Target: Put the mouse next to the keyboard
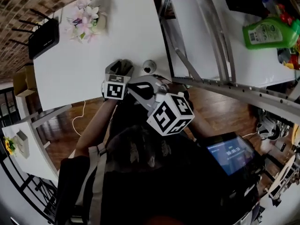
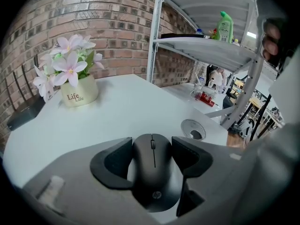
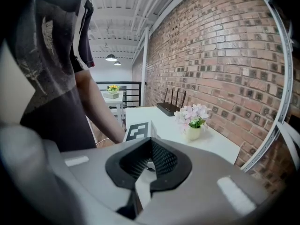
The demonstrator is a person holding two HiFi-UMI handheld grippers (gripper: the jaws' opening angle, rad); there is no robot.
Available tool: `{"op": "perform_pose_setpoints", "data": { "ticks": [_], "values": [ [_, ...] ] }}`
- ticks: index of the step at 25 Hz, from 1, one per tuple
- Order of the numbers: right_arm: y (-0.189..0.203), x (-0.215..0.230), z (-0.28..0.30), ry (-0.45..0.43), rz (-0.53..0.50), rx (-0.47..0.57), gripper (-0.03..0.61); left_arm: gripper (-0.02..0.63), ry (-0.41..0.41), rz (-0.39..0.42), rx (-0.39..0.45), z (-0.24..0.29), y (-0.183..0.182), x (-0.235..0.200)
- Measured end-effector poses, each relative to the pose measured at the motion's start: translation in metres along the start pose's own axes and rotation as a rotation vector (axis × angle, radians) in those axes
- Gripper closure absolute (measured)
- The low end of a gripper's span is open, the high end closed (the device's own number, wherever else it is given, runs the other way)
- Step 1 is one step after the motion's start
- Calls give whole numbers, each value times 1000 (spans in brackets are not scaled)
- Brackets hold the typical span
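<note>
We pinch the mouse (image 2: 154, 177) in our left gripper (image 2: 152, 148), lower centre, to carry it; our right gripper (image 3: 149, 146) idles, jaws together, empty.

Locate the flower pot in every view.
Head view: flower pot at upper left, on the table.
Left gripper view: upper left, beyond the mouse.
Right gripper view: right of centre, near the brick wall.
Shared landmark: the white table it stands on.
</note>
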State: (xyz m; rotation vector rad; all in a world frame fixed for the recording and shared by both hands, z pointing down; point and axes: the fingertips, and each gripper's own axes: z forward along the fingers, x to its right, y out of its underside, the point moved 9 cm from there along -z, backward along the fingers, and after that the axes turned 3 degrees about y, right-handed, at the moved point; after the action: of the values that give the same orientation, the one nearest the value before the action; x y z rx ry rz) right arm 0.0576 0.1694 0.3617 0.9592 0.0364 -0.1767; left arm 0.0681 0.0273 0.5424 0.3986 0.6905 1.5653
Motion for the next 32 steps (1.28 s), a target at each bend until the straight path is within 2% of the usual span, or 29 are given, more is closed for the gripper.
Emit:
{"op": "perform_pose_setpoints", "data": {
  "ticks": [6,12,16,22,32],
  "values": [
    [2,2,6,-13,11,-19,574,342,8,-15,7,2,2,-7],
    [3,1,10,-22,27,-43,572,330,60,-29,1,-16,-3,-10],
    [3,-1,12,-33,22,-53,573,332,86,-4,-48,-18,5,-6],
    [4,-1,9,-29,29,-56,573,360,36,20,-16,-13,8,-5],
    [12,1,2,-33,32,-45,573,362,1,48,11,4,-8,10]
  ]
}}
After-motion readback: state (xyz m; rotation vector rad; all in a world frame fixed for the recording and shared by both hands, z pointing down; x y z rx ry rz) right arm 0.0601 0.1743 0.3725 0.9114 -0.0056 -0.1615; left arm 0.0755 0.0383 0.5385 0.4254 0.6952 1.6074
